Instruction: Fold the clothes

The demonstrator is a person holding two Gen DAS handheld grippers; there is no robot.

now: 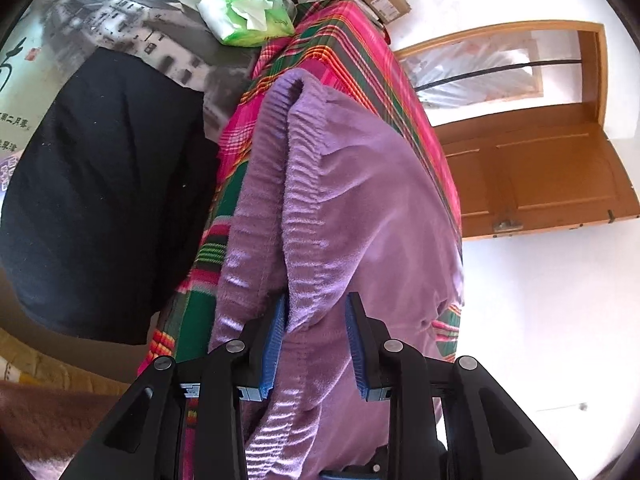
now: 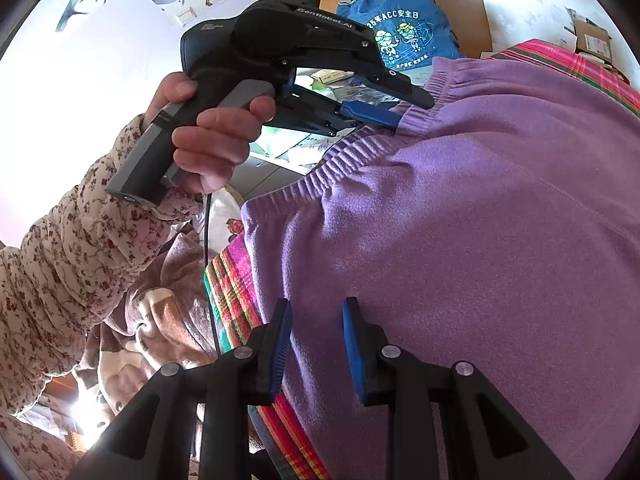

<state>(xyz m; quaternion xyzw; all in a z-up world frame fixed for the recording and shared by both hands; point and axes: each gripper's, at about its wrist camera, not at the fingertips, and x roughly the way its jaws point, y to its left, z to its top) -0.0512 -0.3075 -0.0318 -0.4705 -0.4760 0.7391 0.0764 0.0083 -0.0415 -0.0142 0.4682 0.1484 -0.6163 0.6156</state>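
1. A fuzzy lilac knitted garment (image 1: 360, 208) with a ribbed waistband lies on a pink-and-green plaid cloth (image 1: 352, 40).
2. Left claw (image 1: 316, 308) parted around the waistband fold.
3. Right claw (image 2: 316, 312) parted over the garment, gripping nothing.

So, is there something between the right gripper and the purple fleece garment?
No, nothing visible. The right gripper is open directly at the purple fleece garment, fabric already between its blue pads. The left gripper is at the ribbed waistband.
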